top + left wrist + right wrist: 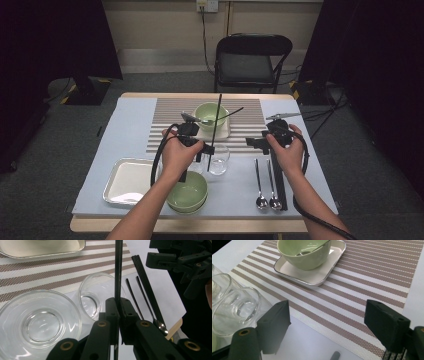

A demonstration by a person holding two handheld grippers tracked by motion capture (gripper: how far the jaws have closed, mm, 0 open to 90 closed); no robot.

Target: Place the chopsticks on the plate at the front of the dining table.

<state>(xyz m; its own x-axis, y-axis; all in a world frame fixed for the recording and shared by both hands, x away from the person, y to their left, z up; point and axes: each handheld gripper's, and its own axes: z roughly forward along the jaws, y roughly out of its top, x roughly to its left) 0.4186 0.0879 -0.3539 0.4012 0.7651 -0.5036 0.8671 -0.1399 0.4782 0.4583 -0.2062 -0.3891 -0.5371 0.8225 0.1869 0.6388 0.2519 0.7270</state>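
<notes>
The thin black chopstick (118, 270) stood upright over the clear glass cups (101, 296), and I judged it could slip or knock one. My left tongs (117, 308) were clamped shut on it. My right tongs (327, 325) hung wide open and empty above the striped placemat (362, 290).

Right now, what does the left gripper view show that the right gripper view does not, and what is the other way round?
Left gripper view: its jaws shut on a black chopstick, with two spoons and more black chopsticks lying beyond.

Right gripper view: its own jaws standing open over the table, and a green bowl on a white square plate.

Both share the striped placemat and the clear glasses.
</notes>
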